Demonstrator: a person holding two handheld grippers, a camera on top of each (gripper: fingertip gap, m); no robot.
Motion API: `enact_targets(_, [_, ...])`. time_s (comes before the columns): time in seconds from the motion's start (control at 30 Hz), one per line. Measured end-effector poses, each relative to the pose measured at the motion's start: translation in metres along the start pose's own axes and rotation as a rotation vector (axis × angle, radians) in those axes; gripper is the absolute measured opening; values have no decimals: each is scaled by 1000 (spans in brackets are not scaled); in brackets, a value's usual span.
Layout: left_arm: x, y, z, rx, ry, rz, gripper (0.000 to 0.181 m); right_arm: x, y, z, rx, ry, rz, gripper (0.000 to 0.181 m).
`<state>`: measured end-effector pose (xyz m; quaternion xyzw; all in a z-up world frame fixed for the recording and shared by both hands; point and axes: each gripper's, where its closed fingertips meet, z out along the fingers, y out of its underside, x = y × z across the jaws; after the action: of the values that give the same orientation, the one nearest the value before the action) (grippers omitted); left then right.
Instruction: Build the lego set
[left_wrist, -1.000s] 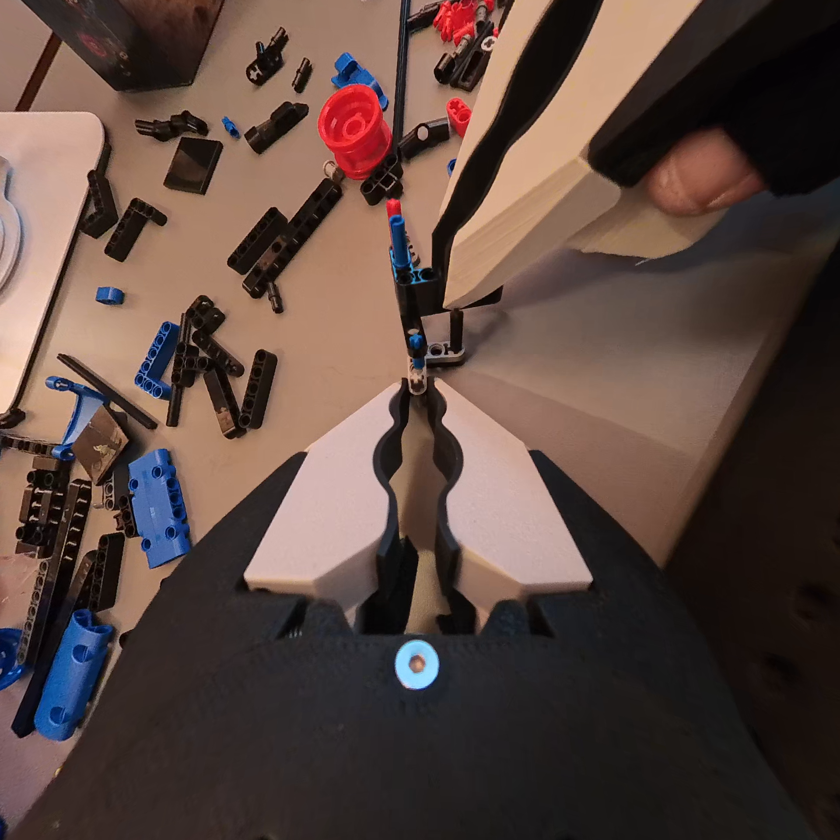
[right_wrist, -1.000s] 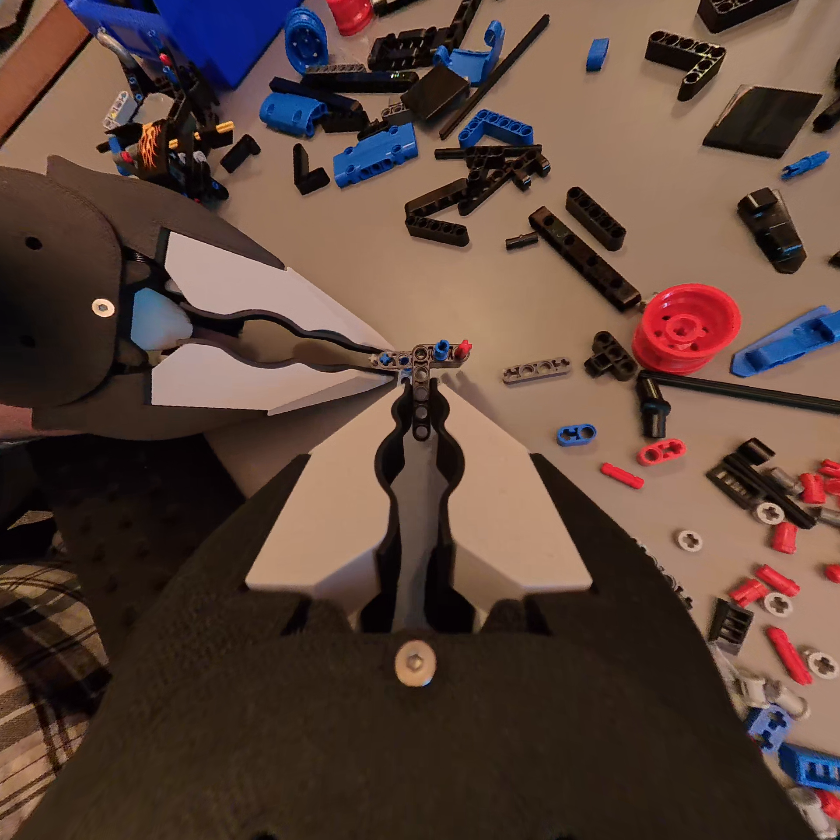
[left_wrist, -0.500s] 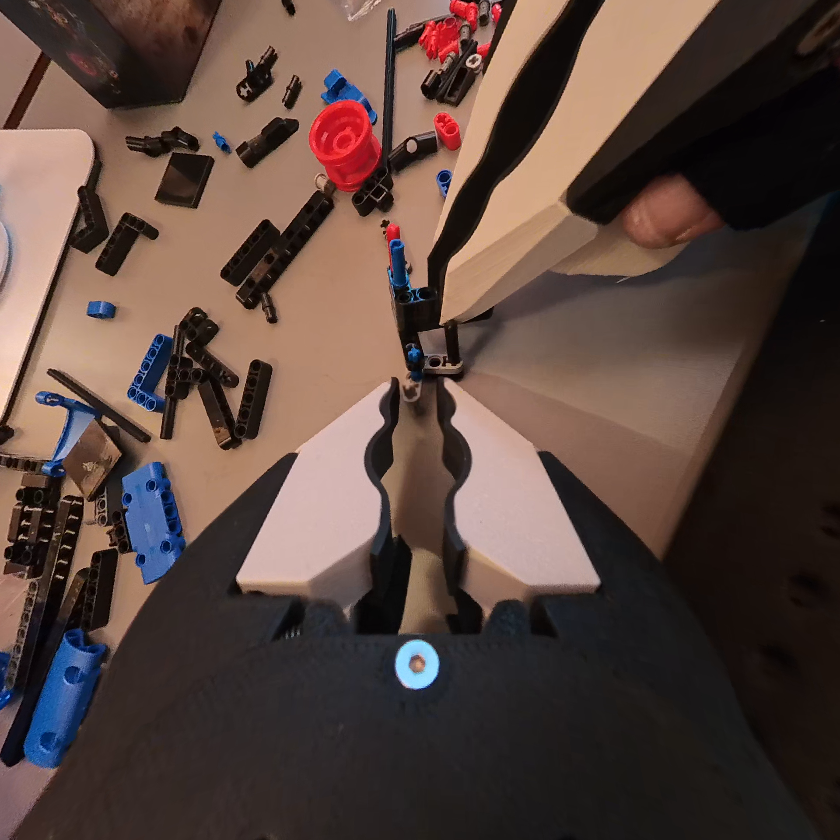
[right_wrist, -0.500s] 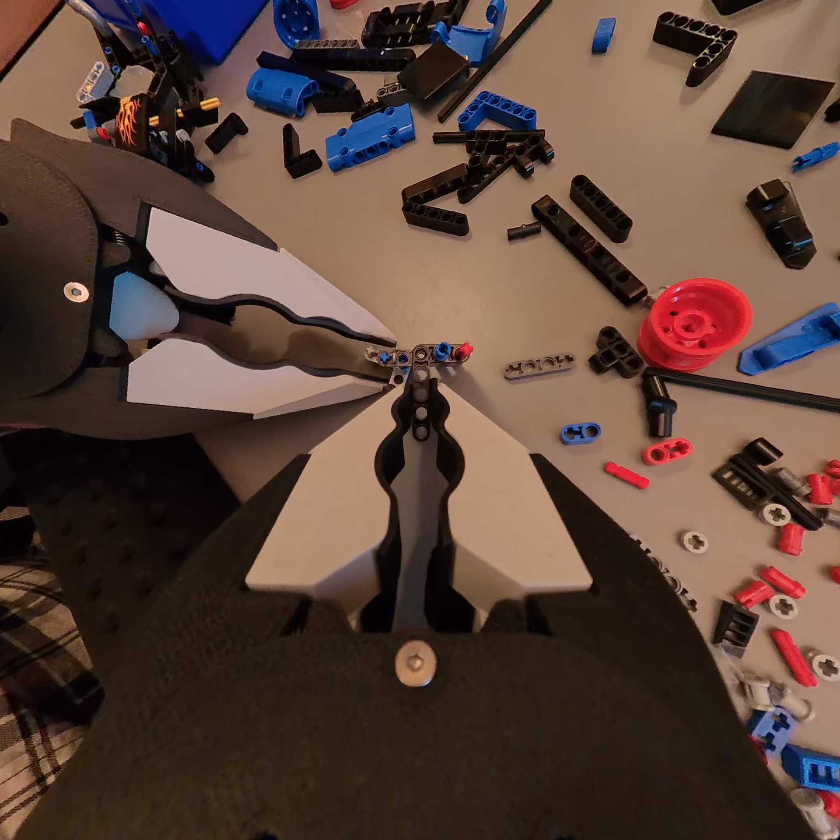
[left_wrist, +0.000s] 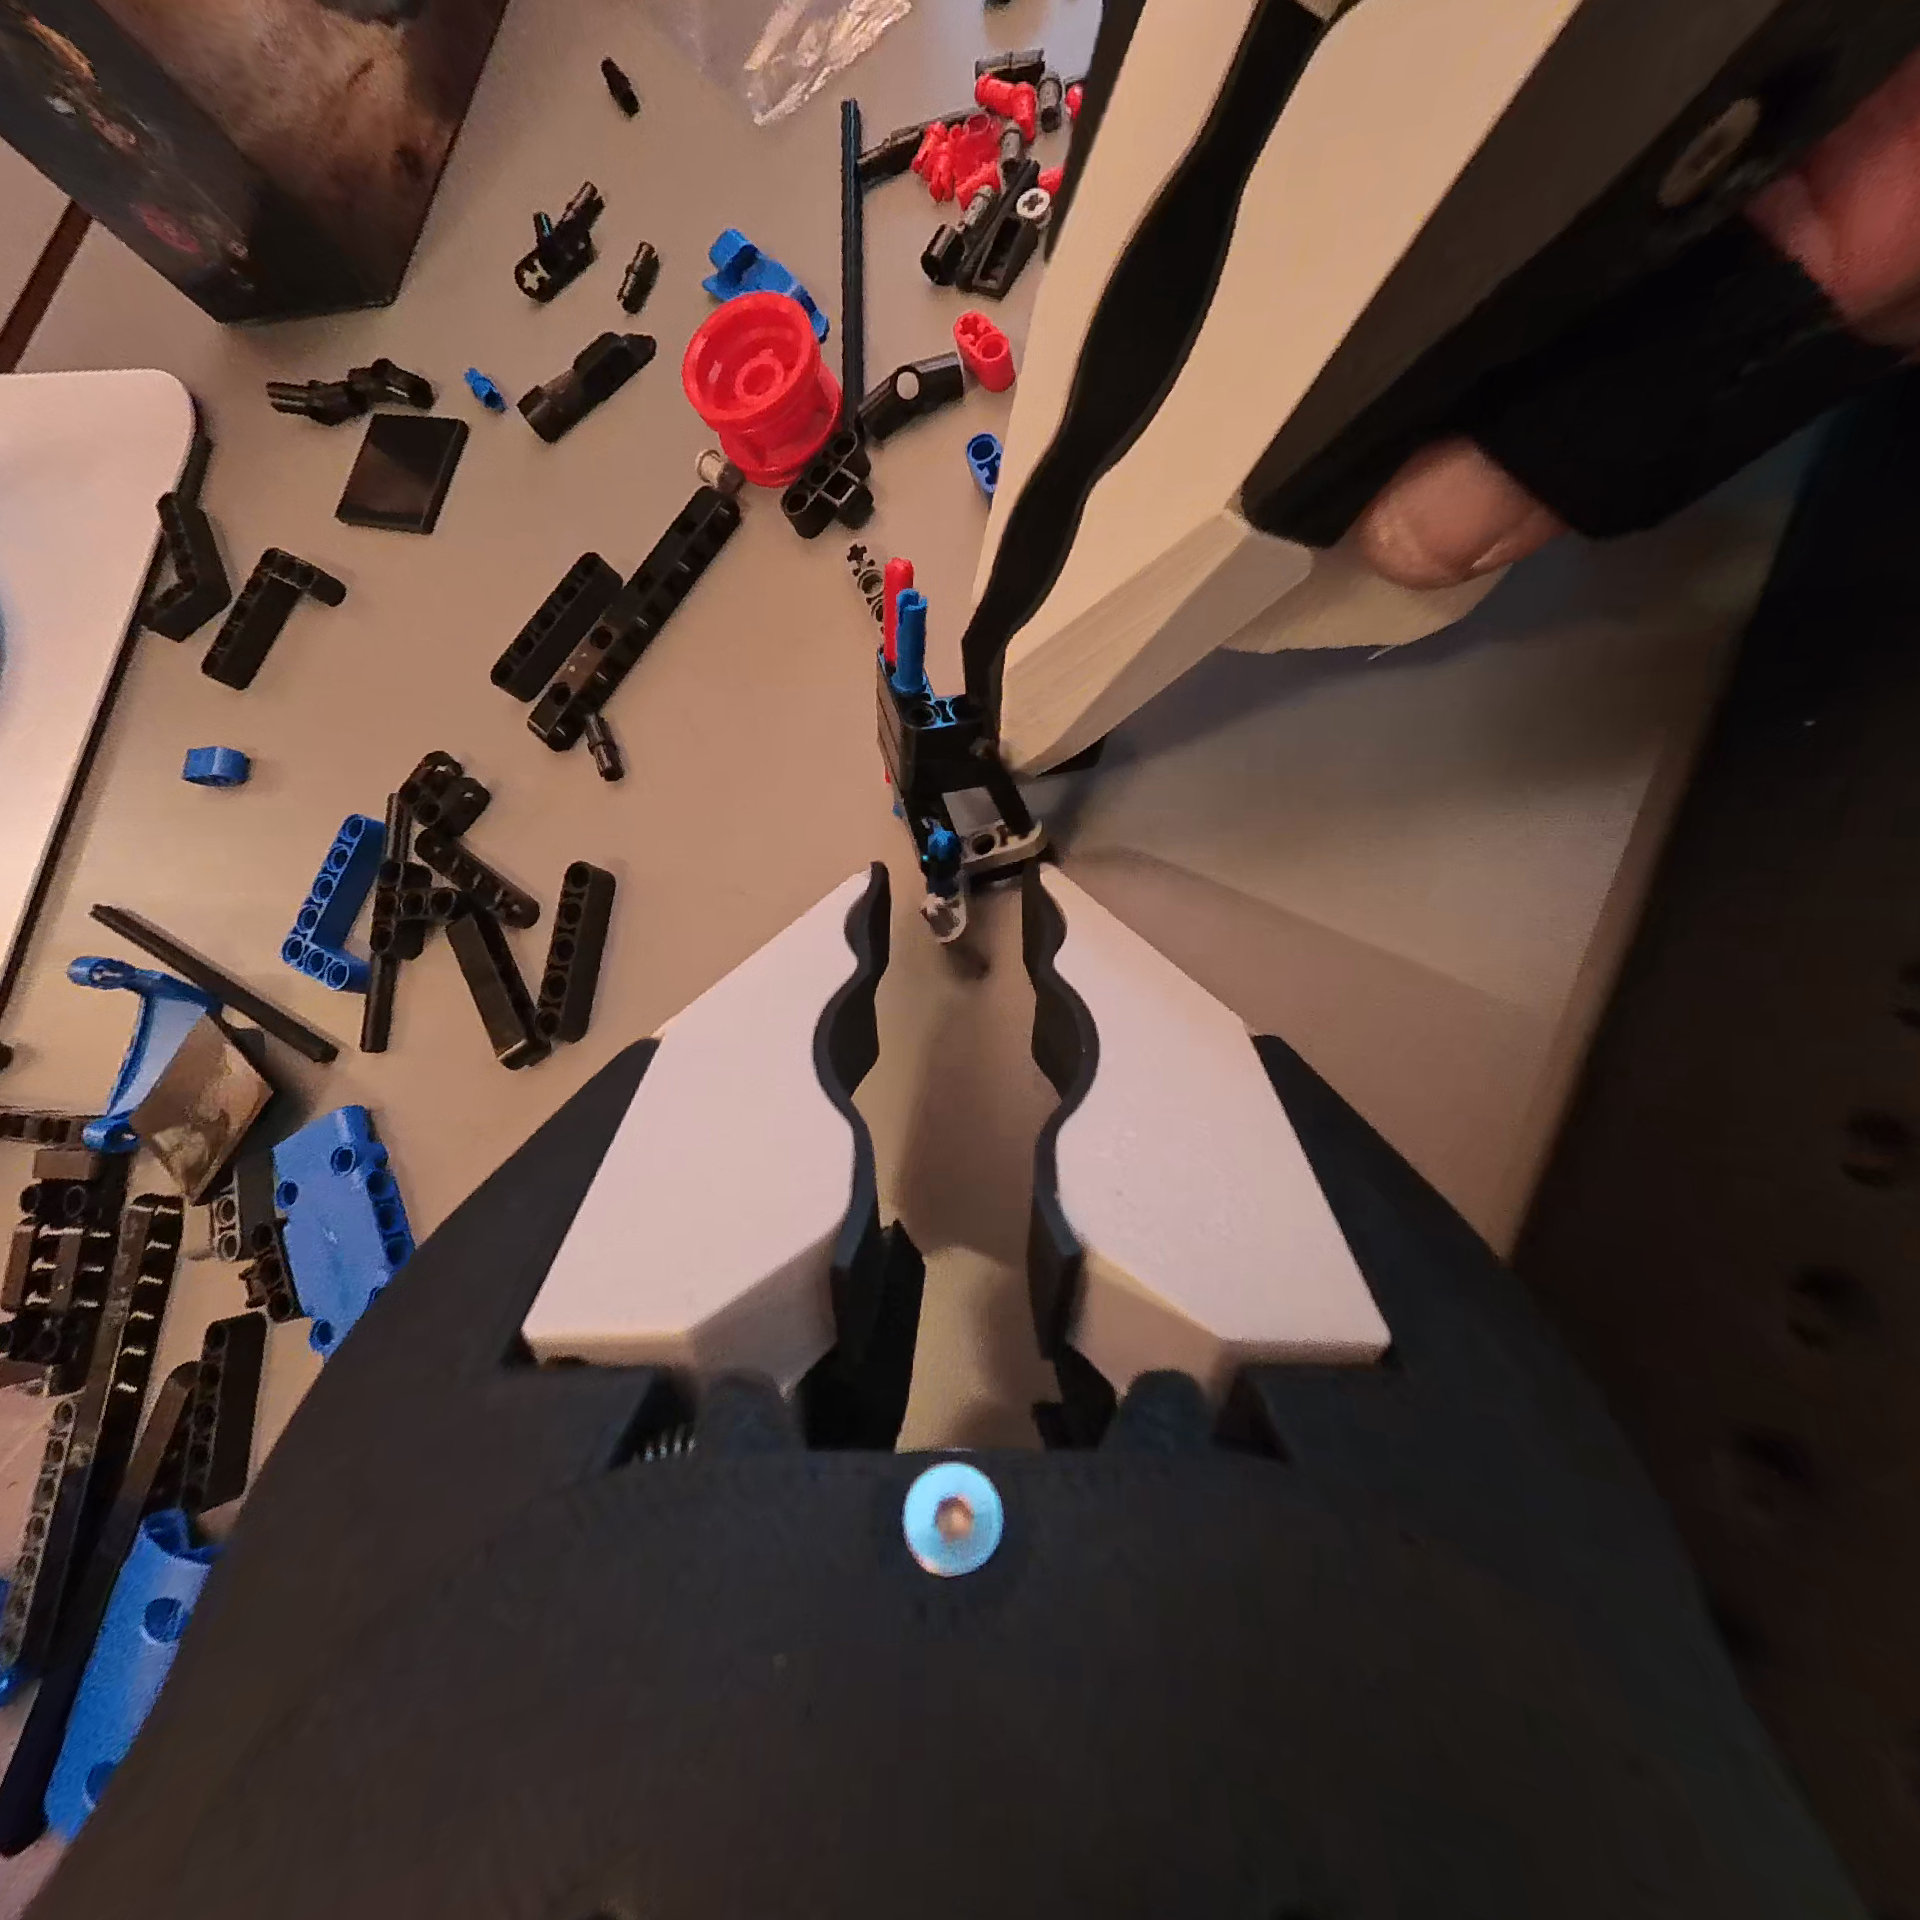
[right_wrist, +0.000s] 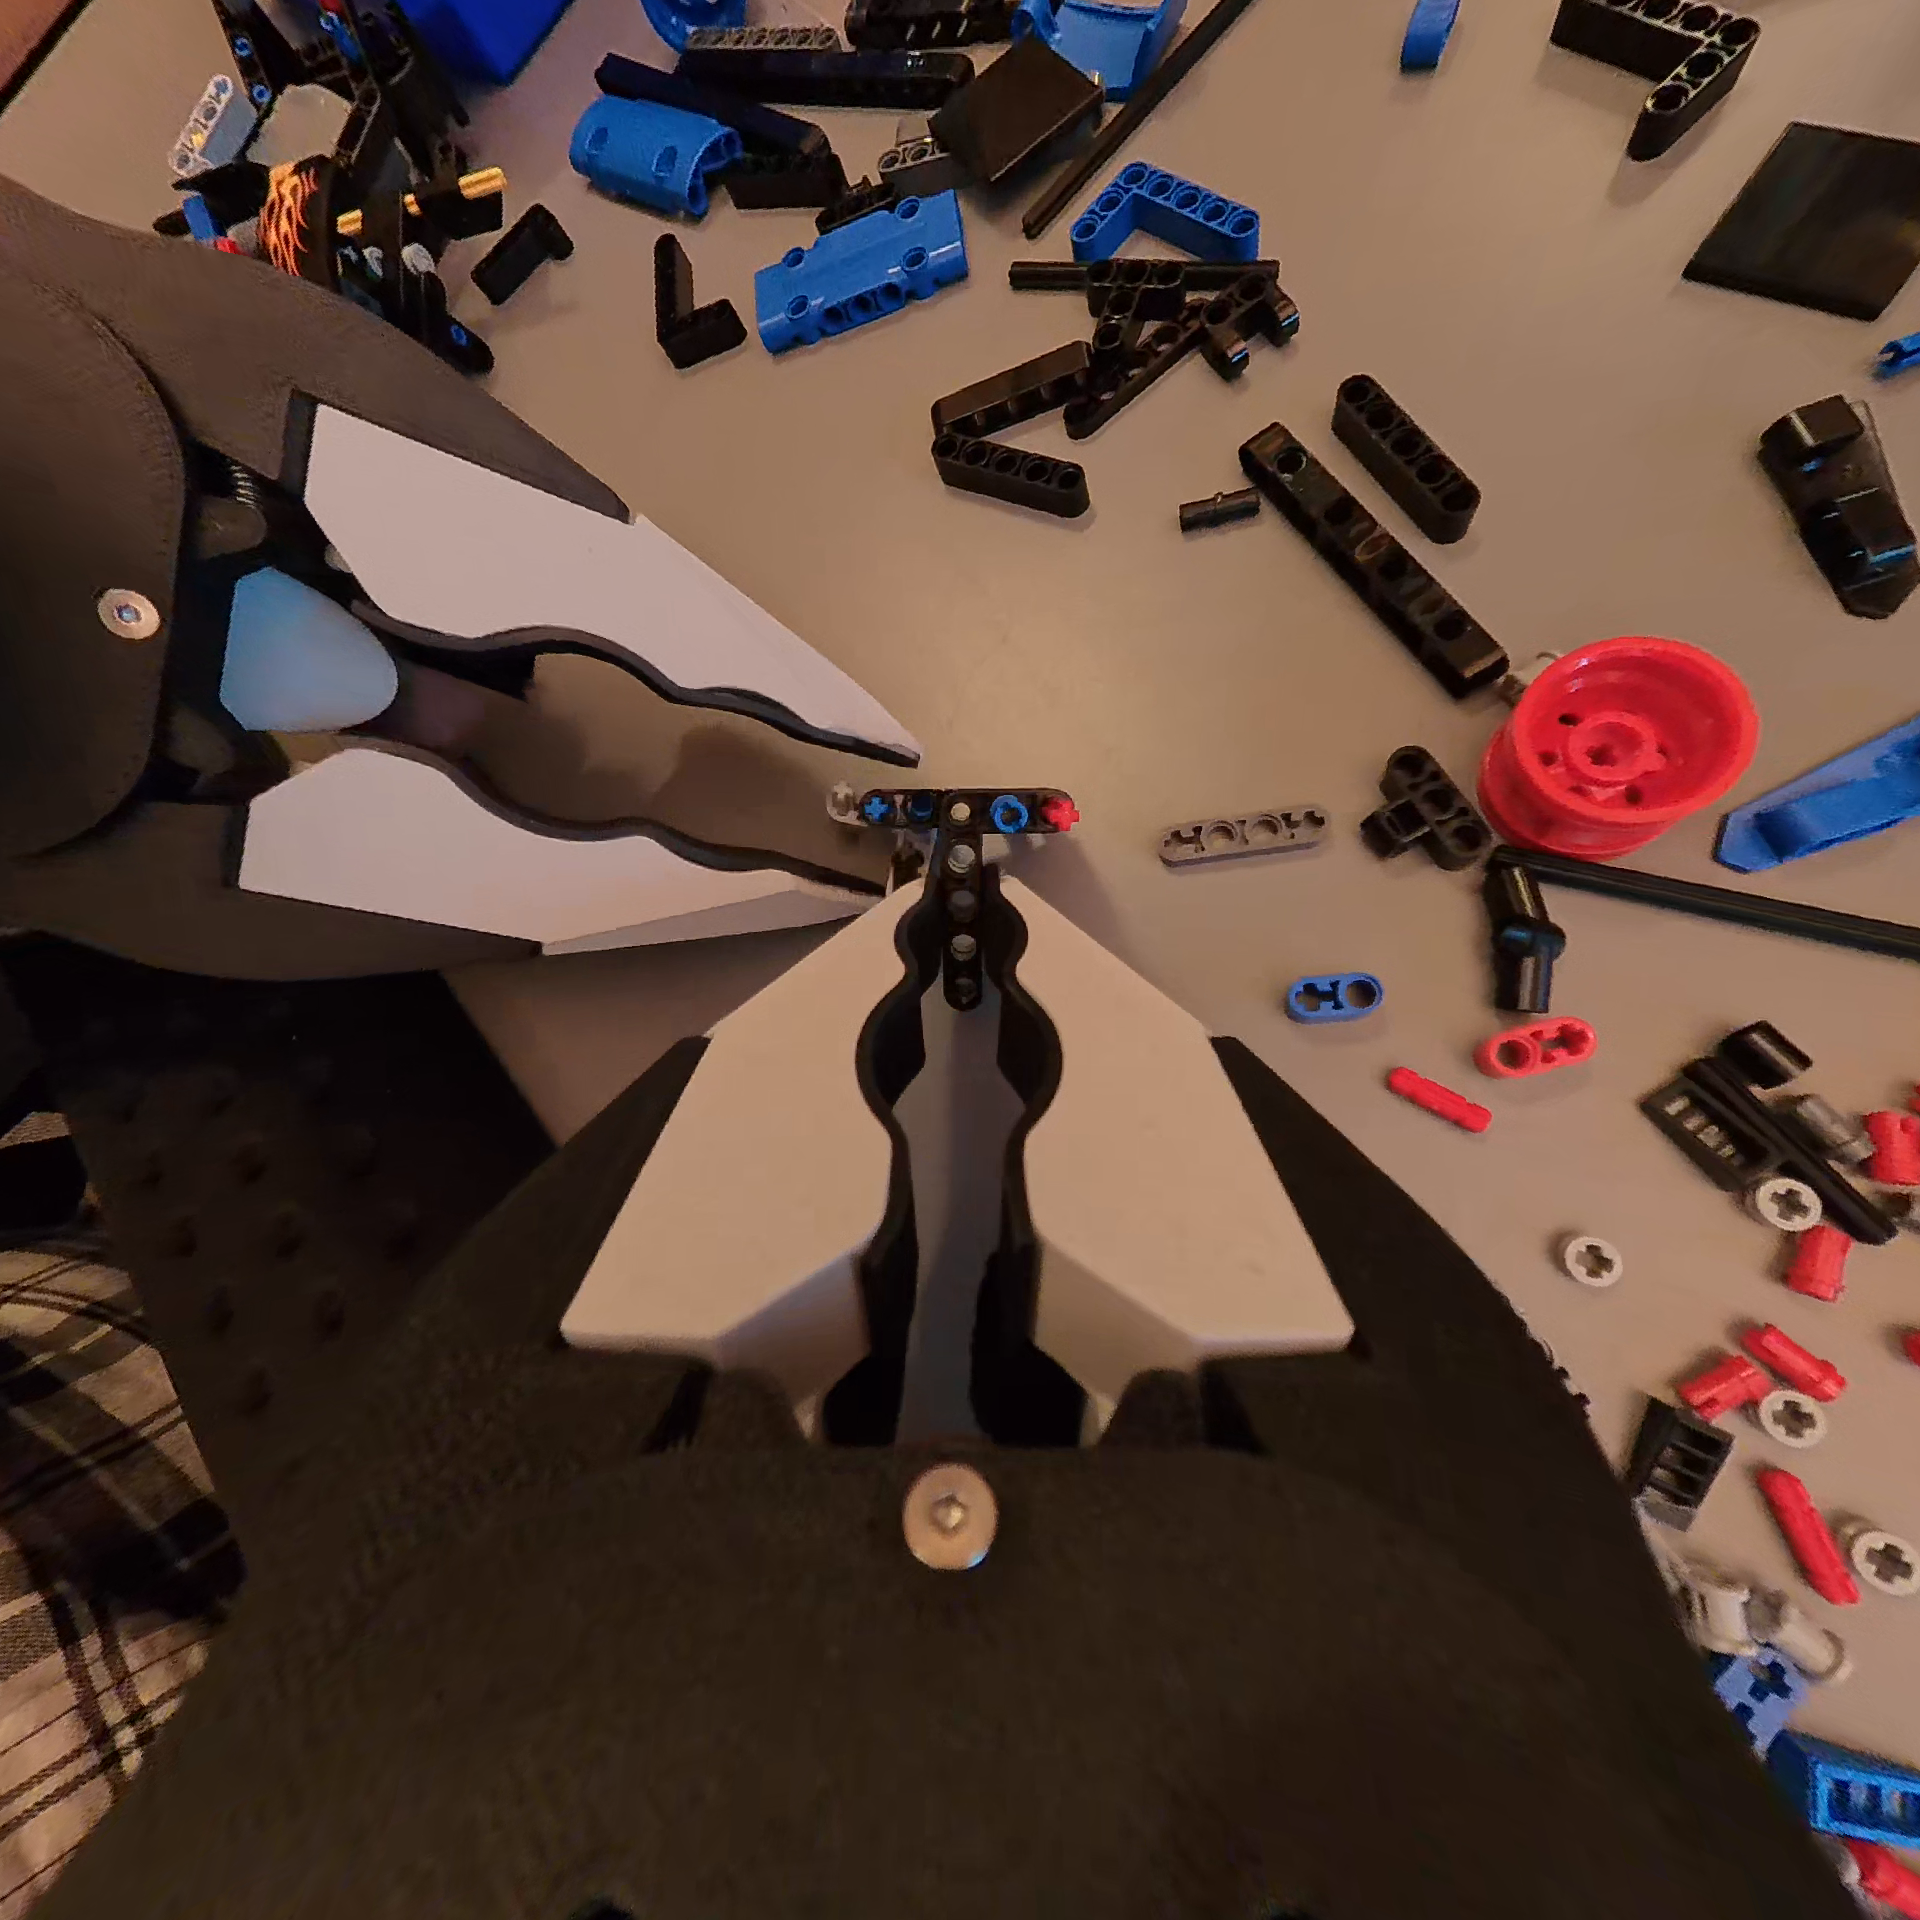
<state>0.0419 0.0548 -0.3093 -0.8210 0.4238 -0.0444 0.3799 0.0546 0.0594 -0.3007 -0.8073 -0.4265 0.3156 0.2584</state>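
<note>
A small lego assembly (right_wrist: 961, 810), a black T-shaped beam with blue and red pins and a small grey piece at one end, is held just above the grey table. My right gripper (right_wrist: 961, 883) is shut on the stem of the T. In the left wrist view it comes in from the upper right (left_wrist: 997, 743), with the assembly (left_wrist: 940, 758) at its tips. My left gripper (left_wrist: 956, 888) is open, its fingertips either side of the grey end piece (left_wrist: 945, 920) without touching it. It also shows at the left of the right wrist view (right_wrist: 899, 821).
Loose black, blue and red lego parts cover the table. A red wheel (left_wrist: 758, 400) (right_wrist: 1616, 743) and a thin grey beam (right_wrist: 1242, 834) lie close by. A dark box (left_wrist: 239, 156) stands far left, a partly built model (right_wrist: 332, 208) behind. The table edge (left_wrist: 1558, 1091) runs to the right.
My left gripper was shut on the grey end of the assembly and has opened and let it go. My right gripper still holds the assembly.
</note>
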Motion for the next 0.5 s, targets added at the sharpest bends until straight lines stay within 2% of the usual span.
enact_targets(0.3, [-2, -4, -4, 29, 6, 4, 6, -2, 0, 1, -8, -3, -14, 5])
enact_targets(0.5, [-2, -4, -4, 33, 13, -28, 6, -2, 0, 0, -25, -17, -40, 5])
